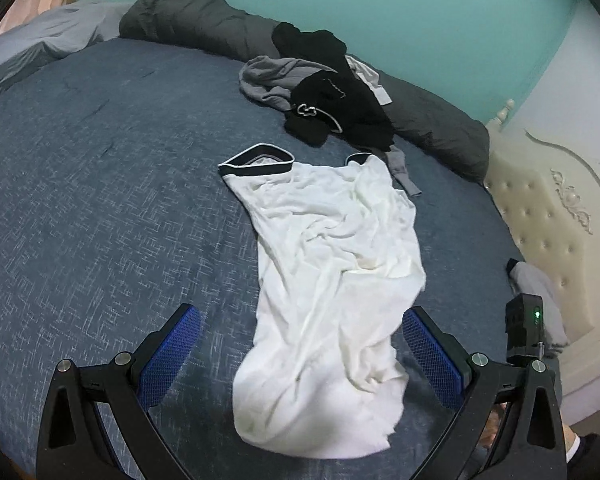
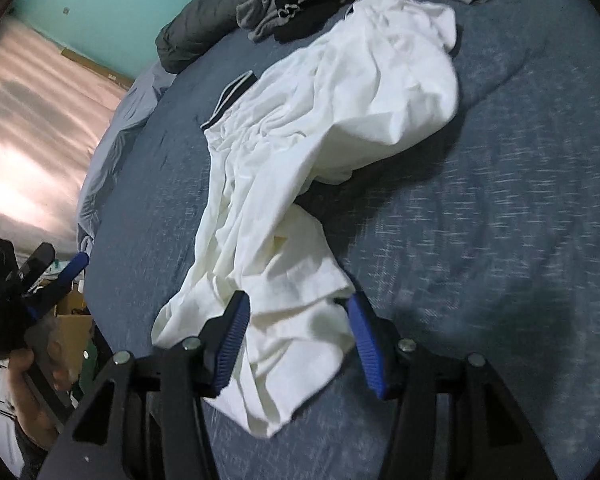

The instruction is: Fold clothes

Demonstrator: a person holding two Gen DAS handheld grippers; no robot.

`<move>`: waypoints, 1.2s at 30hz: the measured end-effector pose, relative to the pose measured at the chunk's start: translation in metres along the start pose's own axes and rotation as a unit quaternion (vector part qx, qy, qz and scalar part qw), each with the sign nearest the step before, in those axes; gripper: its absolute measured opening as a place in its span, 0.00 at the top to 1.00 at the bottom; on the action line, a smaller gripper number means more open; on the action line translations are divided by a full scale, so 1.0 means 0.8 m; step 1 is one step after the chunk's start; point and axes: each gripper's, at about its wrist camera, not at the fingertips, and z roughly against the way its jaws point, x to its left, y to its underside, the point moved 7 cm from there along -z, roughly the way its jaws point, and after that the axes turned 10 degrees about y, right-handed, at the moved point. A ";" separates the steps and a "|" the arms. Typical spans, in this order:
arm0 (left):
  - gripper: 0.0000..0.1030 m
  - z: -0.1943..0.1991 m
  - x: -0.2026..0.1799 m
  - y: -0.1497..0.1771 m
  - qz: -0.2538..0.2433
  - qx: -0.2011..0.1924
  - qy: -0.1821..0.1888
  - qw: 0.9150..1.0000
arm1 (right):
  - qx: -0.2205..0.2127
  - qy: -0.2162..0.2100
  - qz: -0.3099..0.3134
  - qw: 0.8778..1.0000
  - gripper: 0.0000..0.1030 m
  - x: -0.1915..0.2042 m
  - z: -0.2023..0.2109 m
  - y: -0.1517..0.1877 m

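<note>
A crumpled white garment (image 1: 332, 264) with black-and-white trim at its far end lies lengthwise on the blue bed (image 1: 100, 200). My left gripper (image 1: 304, 332) hovers over its near end, open wide, with the blue pads on either side of the cloth and not pressing it. In the right wrist view the same garment (image 2: 300, 120) stretches away, and my right gripper (image 2: 298, 324) is open with a near corner of the cloth lying loose between its pads. The left gripper (image 2: 60, 260) shows at the left edge, held by a hand (image 2: 32, 380).
A pile of black and grey clothes (image 1: 320, 92) lies beyond the garment, against a rolled grey duvet (image 1: 188, 20). A cream tufted headboard (image 1: 548, 220) borders the bed on the right, with a grey sock (image 1: 540, 288) beside it. A cardboard box (image 2: 72, 320) stands off the bed's edge.
</note>
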 end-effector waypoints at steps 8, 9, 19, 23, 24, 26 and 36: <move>0.00 -0.016 0.010 0.003 -0.006 0.007 -0.006 1.000 | 0.016 0.019 0.073 0.997 0.86 0.019 -0.038 -0.002; 0.00 -0.017 0.010 0.004 -0.006 0.007 -0.007 1.000 | 0.017 0.021 0.078 0.997 0.93 0.018 -0.037 -0.001; 0.00 -0.011 0.000 0.007 -0.005 0.015 -0.004 1.000 | -0.040 0.045 0.097 0.993 0.96 -0.017 0.076 -0.006; 0.00 -0.008 -0.014 0.008 -0.004 0.018 0.007 1.000 | -0.057 0.057 0.096 0.992 0.96 -0.039 0.139 0.002; 0.00 -0.008 -0.018 0.008 -0.008 0.018 0.008 1.000 | -0.062 0.060 0.097 0.992 0.96 -0.046 0.154 0.006; 0.00 -0.008 -0.027 0.011 -0.019 0.026 0.009 0.999 | -0.069 0.065 0.090 0.991 0.96 -0.059 0.177 0.014; 0.00 -0.010 -0.036 0.027 -0.027 0.076 0.035 0.996 | -0.024 0.115 0.061 0.991 0.96 -0.145 0.192 0.089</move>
